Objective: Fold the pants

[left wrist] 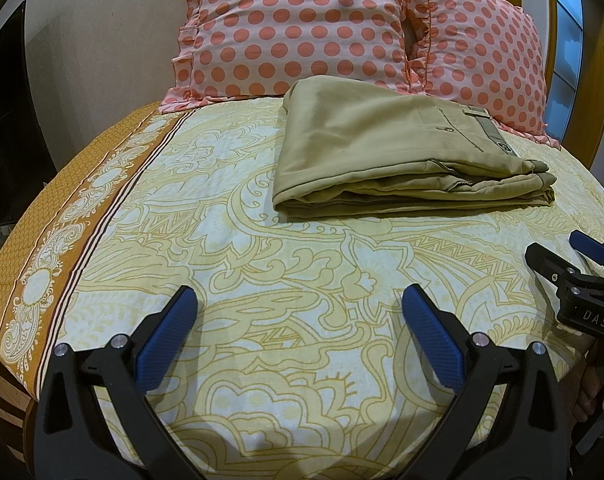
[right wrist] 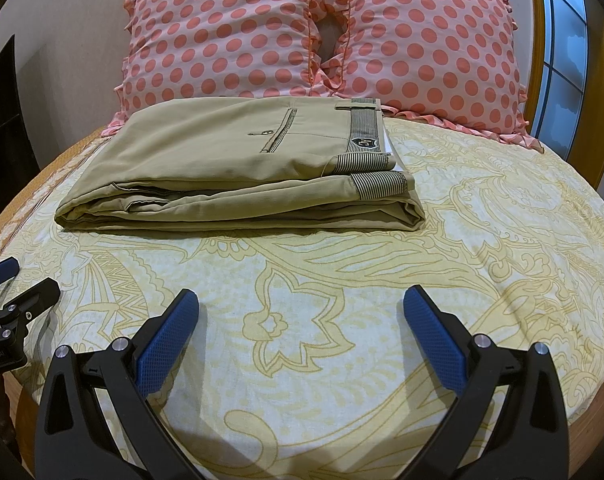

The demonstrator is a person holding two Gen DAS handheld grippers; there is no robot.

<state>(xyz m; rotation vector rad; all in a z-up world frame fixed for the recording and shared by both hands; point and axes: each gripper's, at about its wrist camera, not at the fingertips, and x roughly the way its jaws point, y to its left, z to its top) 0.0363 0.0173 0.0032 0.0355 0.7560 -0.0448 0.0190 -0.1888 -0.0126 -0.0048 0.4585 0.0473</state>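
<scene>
Already folded, pants [right wrist: 238,160] lie on bed [right wrist: 342,280] near pillows [right wrist: 322,32]. Soft, light, limp cloth judged; best pinched at thick folded edge. Left gripper [left wrist: 300,336] and right gripper [right wrist: 301,336] held spread, empty.

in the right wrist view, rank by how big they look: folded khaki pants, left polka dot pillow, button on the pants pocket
1. folded khaki pants and left polka dot pillow: look alike, unsure
2. pocket button: smallest
</scene>
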